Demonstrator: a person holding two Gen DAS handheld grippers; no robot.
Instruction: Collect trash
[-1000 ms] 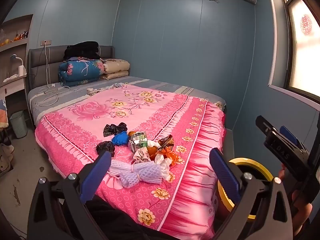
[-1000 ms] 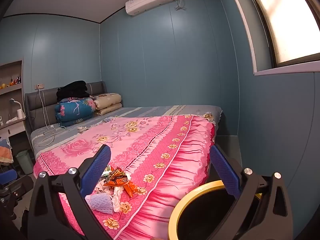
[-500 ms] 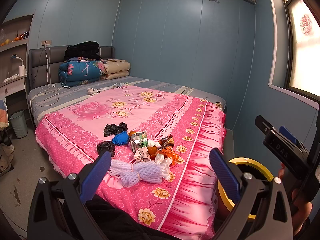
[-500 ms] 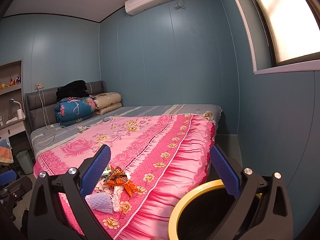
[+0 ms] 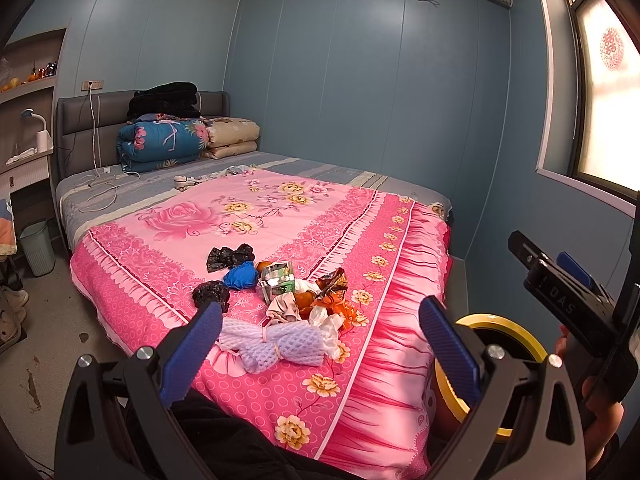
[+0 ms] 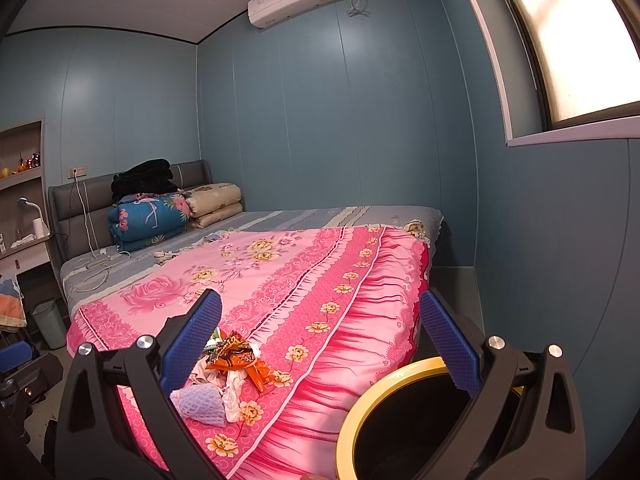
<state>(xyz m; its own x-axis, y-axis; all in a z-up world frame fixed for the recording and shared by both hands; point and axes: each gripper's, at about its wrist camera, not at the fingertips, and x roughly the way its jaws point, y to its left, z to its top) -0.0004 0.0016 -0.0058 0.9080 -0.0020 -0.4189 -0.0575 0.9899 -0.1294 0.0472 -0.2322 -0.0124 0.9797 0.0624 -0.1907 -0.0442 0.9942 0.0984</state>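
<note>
A heap of trash lies on the pink flowered bedspread [image 5: 256, 216] near the bed's foot: a white foam net [image 5: 276, 342], orange wrappers [image 5: 332, 300], a silver-green carton [image 5: 278, 278], a blue bag [image 5: 240, 274] and two black bags [image 5: 230, 256]. The foam net [image 6: 202, 398] and orange wrappers [image 6: 236, 356] also show in the right wrist view. A yellow-rimmed black bin [image 6: 404, 424] stands on the floor right of the bed, also in the left wrist view [image 5: 504, 332]. My left gripper [image 5: 320, 344] is open and empty, short of the heap. My right gripper [image 6: 320, 344] is open and empty, above the bin's near side.
Folded quilts [image 5: 164, 142] and charging cables [image 5: 100, 188] lie at the bed's head. A small green bin [image 5: 38, 244] stands on the floor at the left by a desk. Blue walls close in behind and right of the bed. The right gripper's body [image 5: 568, 304] shows at the right.
Both views have shifted only slightly; the left gripper has eased a little toward the heap. Both grippers stay open and empty.
</note>
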